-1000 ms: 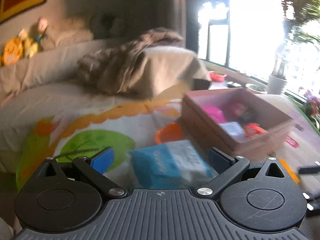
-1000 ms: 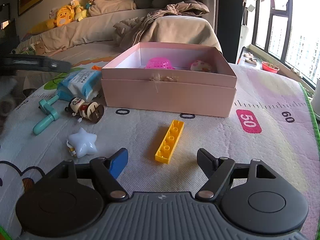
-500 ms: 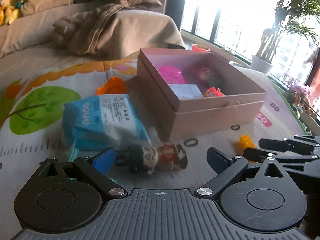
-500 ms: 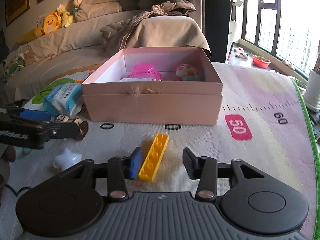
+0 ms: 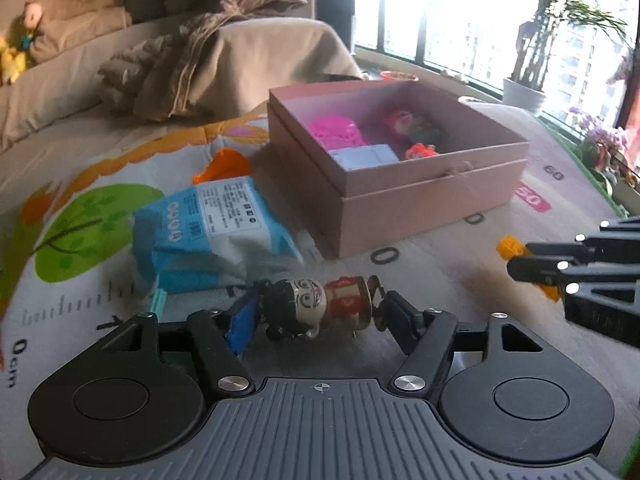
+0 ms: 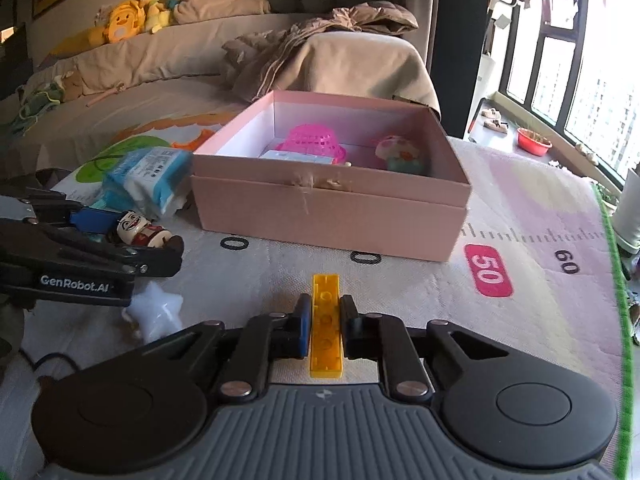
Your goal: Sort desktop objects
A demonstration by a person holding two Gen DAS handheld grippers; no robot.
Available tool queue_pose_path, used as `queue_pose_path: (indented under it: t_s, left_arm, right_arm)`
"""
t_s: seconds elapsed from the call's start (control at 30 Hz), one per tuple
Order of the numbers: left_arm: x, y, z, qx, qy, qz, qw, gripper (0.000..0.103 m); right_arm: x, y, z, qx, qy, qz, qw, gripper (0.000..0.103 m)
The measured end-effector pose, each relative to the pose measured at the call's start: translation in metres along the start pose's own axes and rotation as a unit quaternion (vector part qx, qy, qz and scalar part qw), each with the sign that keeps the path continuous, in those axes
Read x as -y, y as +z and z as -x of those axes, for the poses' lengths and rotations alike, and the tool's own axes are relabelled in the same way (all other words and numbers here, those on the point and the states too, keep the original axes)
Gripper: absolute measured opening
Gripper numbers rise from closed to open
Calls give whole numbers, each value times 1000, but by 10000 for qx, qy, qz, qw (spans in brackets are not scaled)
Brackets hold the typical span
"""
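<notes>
Right wrist view puts the yellow brick (image 6: 327, 326) dead centre: your right gripper (image 6: 325, 326) has its jaws pressed onto the brick's long sides, the brick lying lengthwise along the fingers on the play mat (image 6: 520, 240). Pinching it across the narrow way makes sense — the flat sides give the pads a square hold, and the pink box (image 6: 328, 216) sits straight ahead for the drop.

Your left gripper (image 5: 316, 312) is closing on the little figurine (image 5: 320, 306), which lies on its side across the gap, dark-haired head toward the blue pad, red body toward the black one. Both pads look to be touching its ends, though the near edge of the toy hides the contact, so you cannot yet count it as a firm hold. Taking it end to end suits a rounded body that would roll out of a sideways pinch.

Just beyond the figurine lies the blue tissue pack (image 5: 208, 232), with an orange thing (image 5: 224, 164) behind it, mostly hidden — what it is cannot be told. A white star (image 6: 156, 312) sits near the left gripper, partly covered by it. Inside the box you can make out a pink basket (image 6: 316, 144), a white card and a round toy, but the box's near wall cuts off the floor. In the left wrist view the right gripper hides most of the brick, and the window glare washes out the far side.
</notes>
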State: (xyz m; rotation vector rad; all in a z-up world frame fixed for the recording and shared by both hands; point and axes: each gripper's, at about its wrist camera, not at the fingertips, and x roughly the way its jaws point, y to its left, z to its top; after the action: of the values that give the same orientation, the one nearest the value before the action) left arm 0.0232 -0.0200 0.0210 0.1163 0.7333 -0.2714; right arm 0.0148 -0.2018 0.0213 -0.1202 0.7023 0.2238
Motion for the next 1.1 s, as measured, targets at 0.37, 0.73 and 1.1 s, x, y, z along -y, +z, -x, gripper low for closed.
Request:
queue_pose_path:
  t_s: [0.37,0.73,1.1]
  left_arm:
    - [27,4,74,552,-637,-679,9941,72]
    - [40,83,25,1312,-712,-795,9856,73]
    - [18,66,16,1115,-591,-618,9901,96]
  right_arm:
    - [27,16,72,349,554,-271,9975,14]
    - [67,102,64,1064,398,-511,9922,14]
    - [88,125,-26,620,280,-1099,9916,21]
